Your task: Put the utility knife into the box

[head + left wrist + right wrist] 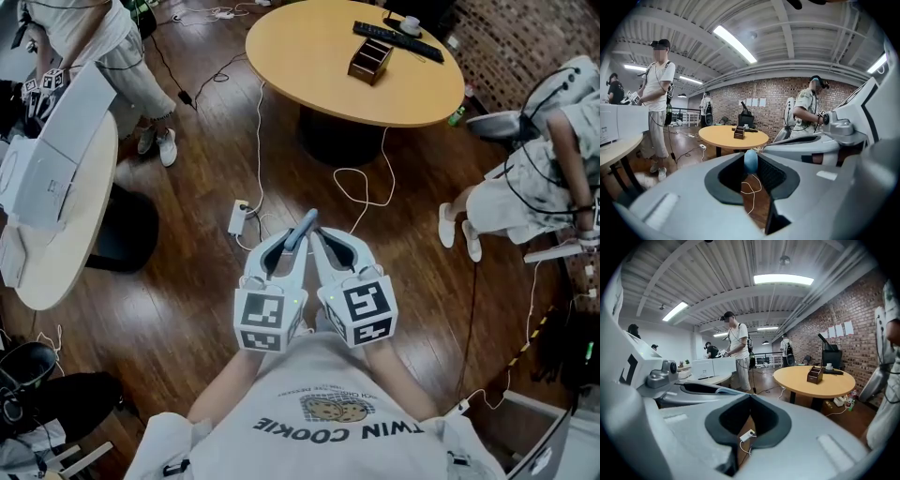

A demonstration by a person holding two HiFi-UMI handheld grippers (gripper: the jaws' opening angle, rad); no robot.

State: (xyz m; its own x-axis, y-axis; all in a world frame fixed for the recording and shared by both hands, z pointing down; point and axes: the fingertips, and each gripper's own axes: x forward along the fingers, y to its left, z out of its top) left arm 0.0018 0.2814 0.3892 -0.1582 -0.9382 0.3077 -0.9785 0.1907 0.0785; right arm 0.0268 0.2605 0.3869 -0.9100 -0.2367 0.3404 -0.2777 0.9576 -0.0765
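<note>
In the head view both grippers are held side by side low in front of me, over the wooden floor. My left gripper [293, 244] is shut on a blue-grey utility knife [303, 227], which sticks out past its tips. In the left gripper view the knife's rounded blue end [751, 161] stands between the jaw tips [751, 174]. My right gripper [320, 236] is shut with nothing in it; its tips [750, 398] meet. A small brown open box [370, 59] stands on the round wooden table [281, 47] ahead, and it also shows as the box [739, 132] and the box [815, 375].
A black keyboard-like bar [398, 42] lies behind the box. A white power strip [238, 217] and cables lie on the floor between me and the table. A pale table [56, 253] with white boxes [47, 159] stands left. People stand at the upper left [122, 47] and right [553, 159].
</note>
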